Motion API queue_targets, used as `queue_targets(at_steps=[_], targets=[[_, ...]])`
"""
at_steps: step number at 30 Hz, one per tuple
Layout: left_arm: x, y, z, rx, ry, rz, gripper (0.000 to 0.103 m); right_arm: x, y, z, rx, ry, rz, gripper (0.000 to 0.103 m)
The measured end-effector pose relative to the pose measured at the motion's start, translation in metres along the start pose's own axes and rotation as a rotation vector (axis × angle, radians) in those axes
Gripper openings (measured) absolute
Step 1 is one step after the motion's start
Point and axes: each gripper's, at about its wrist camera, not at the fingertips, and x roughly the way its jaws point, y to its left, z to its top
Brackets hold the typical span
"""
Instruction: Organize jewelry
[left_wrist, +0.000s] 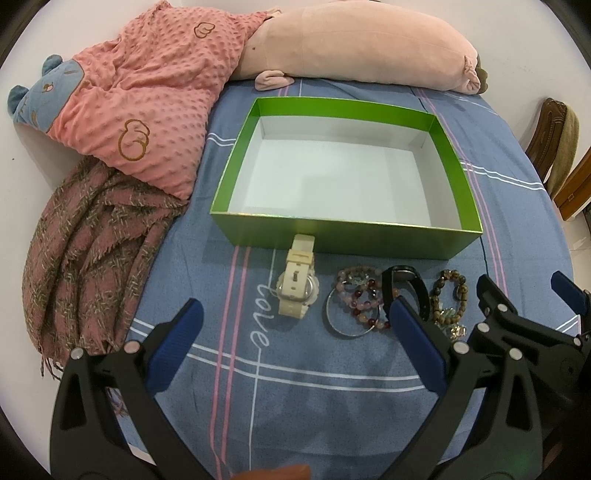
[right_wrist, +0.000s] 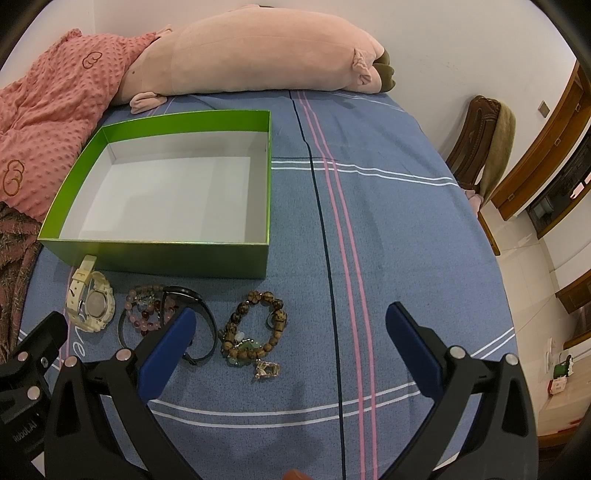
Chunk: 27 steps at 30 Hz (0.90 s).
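Observation:
An empty green box (left_wrist: 343, 236) (right_wrist: 155, 254) with a white inside sits on the blue bedsheet. In front of it lie a cream watch (left_wrist: 297, 282) (right_wrist: 90, 299), a pink bead bracelet with a metal bangle (left_wrist: 356, 301) (right_wrist: 146, 312), a black watch (left_wrist: 408, 284) (right_wrist: 199, 317) and a brown bead bracelet with a charm (left_wrist: 448, 295) (right_wrist: 255, 325). My left gripper (left_wrist: 295, 310) is open, hovering just before the cream watch. My right gripper (right_wrist: 291, 317) is open, just right of the brown bracelet; it also shows in the left wrist view (left_wrist: 532, 291).
A pink dotted pillow (left_wrist: 147, 103) and a fringed scarf (left_wrist: 88, 258) lie left of the box. A long pink plush (left_wrist: 362, 40) (right_wrist: 251, 51) lies behind it. A wooden chair (right_wrist: 480, 147) stands off the bed's right edge.

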Motion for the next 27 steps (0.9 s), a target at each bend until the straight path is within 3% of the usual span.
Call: queue_targets(at_steps=[6,23,27], targets=[[0.008,0.004,-0.013,-0.001,0.005,-0.002,0.101,0.0,0.0,-0.001,0.0,0.0,0.0,0.102],[0.012,0.001,-0.002,0.003,0.034,-0.007,0.101,0.009,0.002,0.001,-0.014,0.008,-0.013,0.102],[0.021,0.01,0.0,-0.015,0.046,-0.006,0.101,0.022,-0.017,0.002,0.003,0.038,-0.027,0.102]])
